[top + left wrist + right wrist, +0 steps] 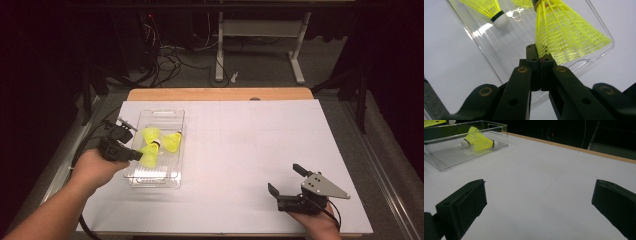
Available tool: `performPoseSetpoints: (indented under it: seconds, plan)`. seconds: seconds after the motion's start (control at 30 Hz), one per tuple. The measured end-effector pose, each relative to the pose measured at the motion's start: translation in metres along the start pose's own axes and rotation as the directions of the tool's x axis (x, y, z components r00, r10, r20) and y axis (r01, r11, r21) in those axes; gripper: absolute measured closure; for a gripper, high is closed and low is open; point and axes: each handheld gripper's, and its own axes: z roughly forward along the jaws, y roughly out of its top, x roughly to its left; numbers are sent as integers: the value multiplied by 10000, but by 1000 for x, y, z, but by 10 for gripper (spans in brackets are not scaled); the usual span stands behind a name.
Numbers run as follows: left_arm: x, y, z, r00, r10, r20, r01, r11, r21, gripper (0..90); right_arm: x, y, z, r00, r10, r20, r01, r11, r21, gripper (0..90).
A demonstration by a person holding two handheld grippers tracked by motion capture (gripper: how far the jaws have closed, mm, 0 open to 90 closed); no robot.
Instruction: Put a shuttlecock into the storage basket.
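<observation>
Left gripper [539,56]: my jaws are pinching the skirt edge of a yellow shuttlecock [564,37], holding it over the clear tray [176,150] at the table's [240,150] left. Two more shuttlecocks [171,141] are lying in the tray. Right gripper [287,181]: I am resting near the table's front right, jaws gaping wide, gripping nothing.

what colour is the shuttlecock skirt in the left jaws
Bright yellow shuttlecock, clearest in the left gripper view.
</observation>
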Motion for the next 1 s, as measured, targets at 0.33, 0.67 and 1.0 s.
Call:
performPoseSetpoints:
  seconds: [0.33,0.67,1.0]
  plan:
    - [10,-7,3,9993,-309,-193,313,9993,198,894,0,0,0,10000,-14,-2,14,10000,17,2]
    - [14,-10,12,9987,-431,-288,440,9986,309,893,0,0,0,10000,-6,11,6,10000,42,2]
    - [14,-13,20,9987,-433,-279,449,9973,578,893,0,0,0,10000,3,15,-3,10000,28,3]
